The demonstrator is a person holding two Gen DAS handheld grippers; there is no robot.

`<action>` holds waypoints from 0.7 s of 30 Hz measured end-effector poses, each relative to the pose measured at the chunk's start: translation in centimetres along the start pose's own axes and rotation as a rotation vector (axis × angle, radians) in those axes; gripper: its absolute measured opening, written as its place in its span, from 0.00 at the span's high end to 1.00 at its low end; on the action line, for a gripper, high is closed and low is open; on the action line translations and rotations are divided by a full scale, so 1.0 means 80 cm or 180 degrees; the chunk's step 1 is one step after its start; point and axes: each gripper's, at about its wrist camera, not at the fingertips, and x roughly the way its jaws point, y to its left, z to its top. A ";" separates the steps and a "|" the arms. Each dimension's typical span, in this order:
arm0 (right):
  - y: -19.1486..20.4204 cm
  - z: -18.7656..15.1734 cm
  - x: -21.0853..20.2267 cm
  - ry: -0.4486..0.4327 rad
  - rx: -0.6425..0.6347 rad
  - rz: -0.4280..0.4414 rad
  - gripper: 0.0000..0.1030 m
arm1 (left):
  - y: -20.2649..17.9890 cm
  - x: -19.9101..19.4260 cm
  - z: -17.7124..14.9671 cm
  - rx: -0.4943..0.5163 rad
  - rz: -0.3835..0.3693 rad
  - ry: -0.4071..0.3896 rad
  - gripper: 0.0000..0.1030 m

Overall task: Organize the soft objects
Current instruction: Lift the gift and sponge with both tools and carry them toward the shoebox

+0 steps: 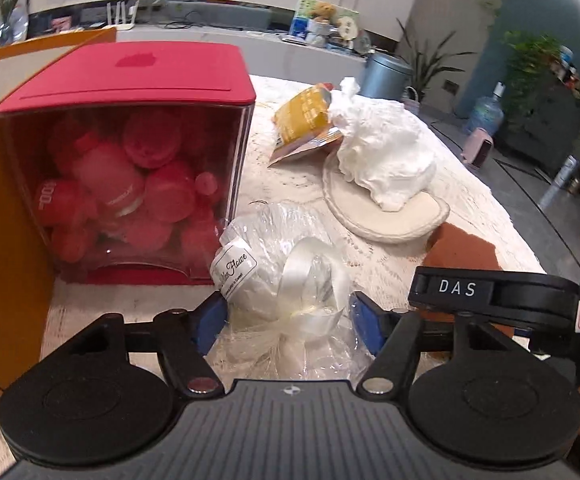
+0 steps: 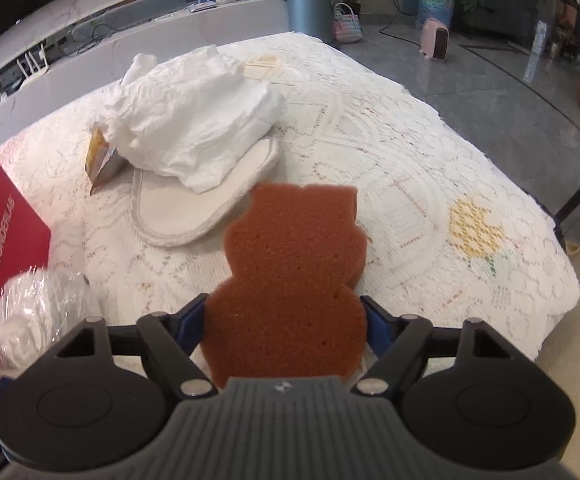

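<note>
My left gripper (image 1: 286,314) is shut on a clear cellophane bag with a white ribbon bow (image 1: 290,280), held low over the lace-covered table; the bag also shows in the right wrist view (image 2: 30,312). My right gripper (image 2: 286,320) is shut on a brown bear-shaped sponge (image 2: 290,264); the sponge's far end shows in the left wrist view (image 1: 464,250), with the right gripper (image 1: 490,292) in front of it. A white crumpled soft bundle (image 2: 198,124) lies on a cream oval pad (image 2: 186,208) at mid table.
A red box with a clear front (image 1: 126,168), full of red bottles, stands at the left, backed by an orange board (image 1: 6,240). A yellow packet (image 1: 304,120) leans by the bundle. The table edge (image 2: 530,216) drops to the floor on the right.
</note>
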 end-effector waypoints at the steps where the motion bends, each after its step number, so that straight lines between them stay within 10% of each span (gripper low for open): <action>1: -0.001 0.000 0.000 -0.0006 0.0011 0.0007 0.25 | 0.000 -0.002 -0.001 0.0009 -0.0025 0.0000 0.29; 5: -0.006 0.000 -0.004 -0.0028 0.0073 0.0060 0.27 | 0.003 -0.013 -0.001 0.0057 -0.0172 0.0020 0.44; 21: -0.014 -0.009 -0.040 -0.0360 0.0278 0.0332 0.29 | -0.012 -0.091 -0.014 0.0915 -0.0135 -0.0708 0.46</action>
